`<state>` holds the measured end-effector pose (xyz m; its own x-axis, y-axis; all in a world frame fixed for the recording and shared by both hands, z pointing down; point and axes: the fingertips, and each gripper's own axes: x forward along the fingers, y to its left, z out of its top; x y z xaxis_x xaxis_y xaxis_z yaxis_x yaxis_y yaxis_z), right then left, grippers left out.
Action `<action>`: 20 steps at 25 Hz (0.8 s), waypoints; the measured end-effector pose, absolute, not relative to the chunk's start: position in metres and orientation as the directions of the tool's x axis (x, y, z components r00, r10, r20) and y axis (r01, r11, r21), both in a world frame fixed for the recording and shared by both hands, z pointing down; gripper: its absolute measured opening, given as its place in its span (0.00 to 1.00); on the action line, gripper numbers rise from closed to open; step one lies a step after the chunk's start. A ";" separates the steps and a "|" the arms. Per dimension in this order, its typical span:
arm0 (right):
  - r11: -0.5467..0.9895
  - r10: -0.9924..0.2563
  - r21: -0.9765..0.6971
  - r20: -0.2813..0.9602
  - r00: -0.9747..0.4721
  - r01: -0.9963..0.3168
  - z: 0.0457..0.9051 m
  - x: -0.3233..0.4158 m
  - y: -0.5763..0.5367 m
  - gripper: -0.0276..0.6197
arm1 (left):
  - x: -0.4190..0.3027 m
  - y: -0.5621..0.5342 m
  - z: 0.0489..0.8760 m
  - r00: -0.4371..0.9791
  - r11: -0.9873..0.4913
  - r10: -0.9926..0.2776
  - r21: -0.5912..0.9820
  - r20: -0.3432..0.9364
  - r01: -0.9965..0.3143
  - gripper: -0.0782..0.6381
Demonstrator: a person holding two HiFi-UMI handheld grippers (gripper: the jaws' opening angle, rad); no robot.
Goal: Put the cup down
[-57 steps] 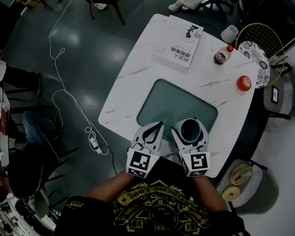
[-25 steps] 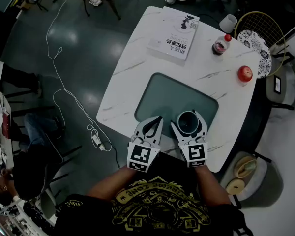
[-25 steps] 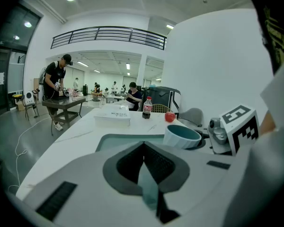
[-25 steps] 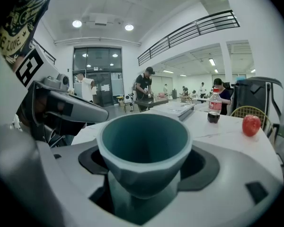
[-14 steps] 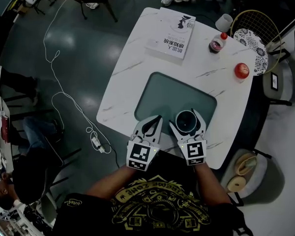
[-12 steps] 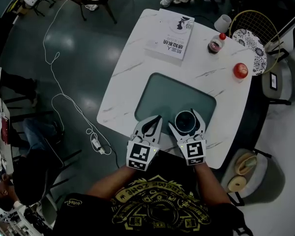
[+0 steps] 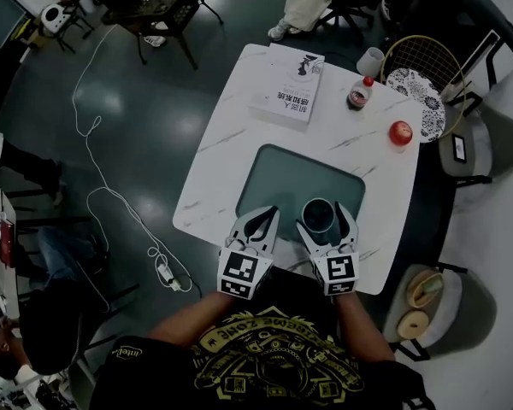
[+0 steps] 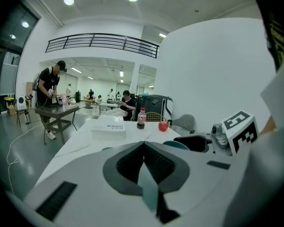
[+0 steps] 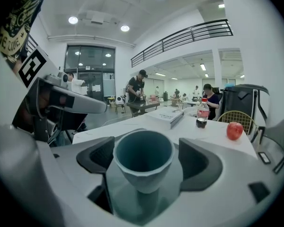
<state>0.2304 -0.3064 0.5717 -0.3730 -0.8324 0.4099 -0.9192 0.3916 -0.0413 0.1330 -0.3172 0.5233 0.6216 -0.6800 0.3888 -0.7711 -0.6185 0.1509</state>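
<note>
Standing upright on the dark teal rounded mat (image 7: 282, 173) near the white marble table's (image 7: 231, 135) near edge, grey-blue faceted cup (image 9: 143, 161) sits between right gripper (image 7: 325, 222) jaws, just been opening, cup released. Left gripper (image 7: 265, 222) clenched, empty, just left.

Teal cup (image 9: 143, 161) upright on grey-green mat (image 7: 297, 178)

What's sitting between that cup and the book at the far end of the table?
Nothing stands there. The head view shows only the bare grey-green mat that the cup stands on, then white marble tabletop up to the book.
</note>
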 end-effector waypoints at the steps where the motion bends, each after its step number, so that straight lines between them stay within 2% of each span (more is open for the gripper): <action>1: 0.378 -0.838 -0.040 0.409 -0.360 -0.925 0.569 0.232 -0.303 0.68 | 0.132 -0.316 0.520 0.627 -0.624 -0.679 0.149 0.382 -0.767 0.12; 16: 0.245 -0.905 -0.054 0.345 -0.248 -0.968 0.523 0.213 -0.240 0.67 | 0.093 -0.269 0.500 0.670 -0.665 -0.661 0.150 0.339 -0.732 0.12; 20: 0.241 -0.911 -0.066 0.328 -0.249 -0.968 0.509 0.195 -0.221 0.54 | 0.078 -0.256 0.496 0.671 -0.666 -0.664 0.147 0.330 -0.732 0.12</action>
<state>0.1952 -0.2212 0.5090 -0.2494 -0.9113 0.3276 -0.9682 0.2414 -0.0657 0.0780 -0.2558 0.4955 0.6707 -0.6642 0.3301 -0.7316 -0.6656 0.1473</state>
